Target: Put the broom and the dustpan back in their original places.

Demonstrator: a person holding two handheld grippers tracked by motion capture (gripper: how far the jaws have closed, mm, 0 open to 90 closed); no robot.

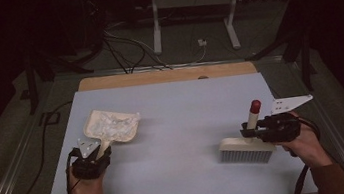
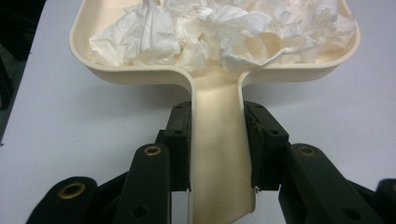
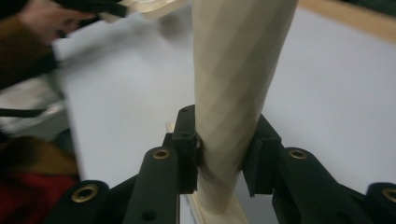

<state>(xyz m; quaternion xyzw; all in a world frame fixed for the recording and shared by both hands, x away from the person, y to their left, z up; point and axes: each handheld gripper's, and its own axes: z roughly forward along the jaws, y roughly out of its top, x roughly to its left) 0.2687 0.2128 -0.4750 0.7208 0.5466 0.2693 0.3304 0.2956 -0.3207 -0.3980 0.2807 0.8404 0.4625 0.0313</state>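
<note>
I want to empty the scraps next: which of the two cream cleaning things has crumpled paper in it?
The dustpan, held by its handle in the left tool. Crumpled white paper fills its tray. The brush in the right tool carries nothing.

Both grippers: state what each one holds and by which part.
Left gripper clamps the dustpan by its handle. Right gripper clamps the brush by its upright handle, low down near the head.
</note>
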